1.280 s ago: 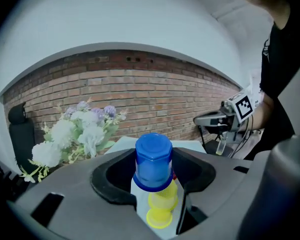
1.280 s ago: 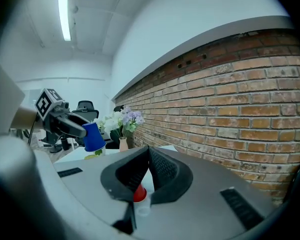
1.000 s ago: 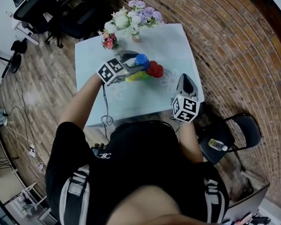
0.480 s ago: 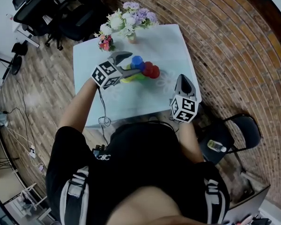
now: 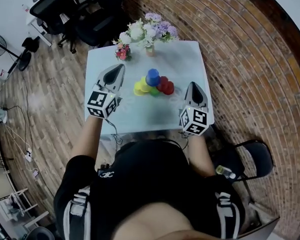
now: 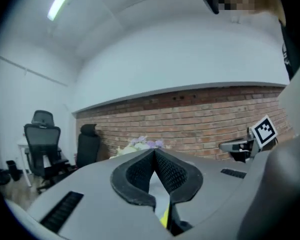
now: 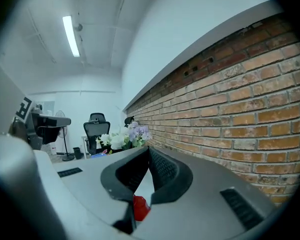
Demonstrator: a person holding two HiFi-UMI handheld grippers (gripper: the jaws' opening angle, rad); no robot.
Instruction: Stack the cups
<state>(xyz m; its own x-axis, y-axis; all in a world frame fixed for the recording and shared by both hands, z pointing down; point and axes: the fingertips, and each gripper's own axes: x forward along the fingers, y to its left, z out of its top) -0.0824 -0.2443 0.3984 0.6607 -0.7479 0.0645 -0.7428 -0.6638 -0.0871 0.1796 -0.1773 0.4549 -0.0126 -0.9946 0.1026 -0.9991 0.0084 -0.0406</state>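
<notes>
Several cups stand bunched in the middle of the white table [image 5: 140,115]: a blue cup [image 5: 152,77] sits highest, with a yellow cup [image 5: 139,88], a green cup [image 5: 154,91] and a red cup [image 5: 166,86] around it. My left gripper [image 5: 119,68] is shut and empty, left of the cups and clear of them. My right gripper [image 5: 194,86], also shut and empty, hovers to their right. A sliver of the yellow cup [image 6: 164,216] shows below the closed left gripper [image 6: 154,151]. The red cup [image 7: 140,207] shows below the closed right gripper [image 7: 149,149].
A big bouquet [image 5: 150,30] and a small red posy [image 5: 122,53] stand at the table's far edge. Office chairs [image 5: 65,11] are beyond the table at the far left. A black chair [image 5: 250,156] is beside me on the right. A brick wall [image 5: 250,59] runs along the right.
My left gripper let go of the blue cup on the cluster, drew back to the left and closed. The right gripper stayed where it was.
</notes>
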